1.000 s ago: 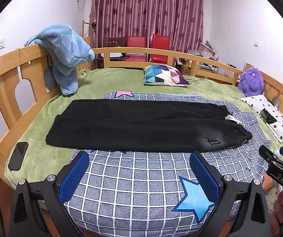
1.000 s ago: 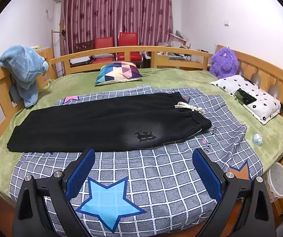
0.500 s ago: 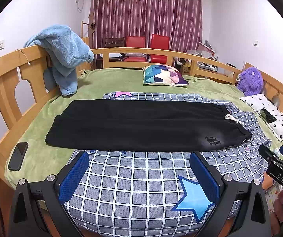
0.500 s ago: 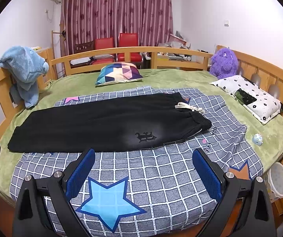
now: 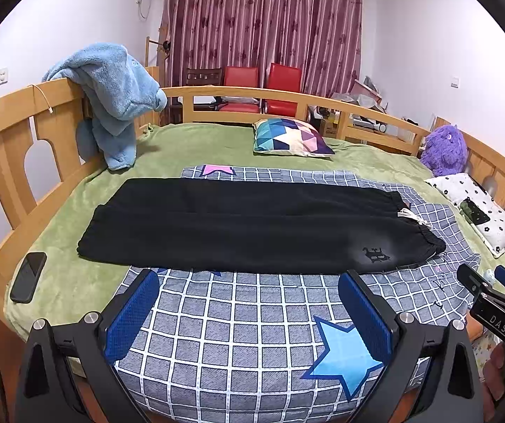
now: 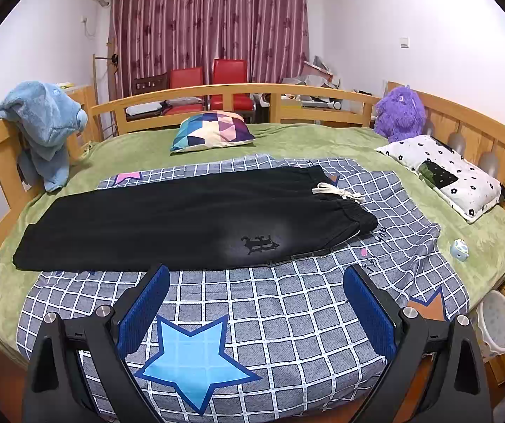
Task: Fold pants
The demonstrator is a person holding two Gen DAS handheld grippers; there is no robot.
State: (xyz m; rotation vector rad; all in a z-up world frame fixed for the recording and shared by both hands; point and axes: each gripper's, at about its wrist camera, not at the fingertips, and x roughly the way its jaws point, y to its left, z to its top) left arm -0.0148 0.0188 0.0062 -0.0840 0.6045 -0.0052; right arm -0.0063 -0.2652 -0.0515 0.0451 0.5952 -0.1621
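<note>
Black pants (image 5: 252, 225) lie flat across the bed, legs side by side, waistband with a white drawstring (image 5: 412, 216) to the right and leg ends to the left. They also show in the right wrist view (image 6: 189, 222). My left gripper (image 5: 249, 312) is open and empty, hovering over the checked blanket just short of the pants' near edge. My right gripper (image 6: 254, 305) is open and empty, short of the near edge below the logo (image 6: 259, 243). Part of the right gripper also shows at the right edge of the left wrist view (image 5: 488, 292).
A grey checked blanket (image 5: 252, 320) with stars lies under the pants on a green sheet (image 5: 196, 144). A phone (image 5: 28, 276) lies at the left edge. A patterned cushion (image 5: 291, 137), purple plush (image 5: 444, 151), white pillow (image 5: 478, 211) and blue towel (image 5: 111, 98) sit around the wooden rail.
</note>
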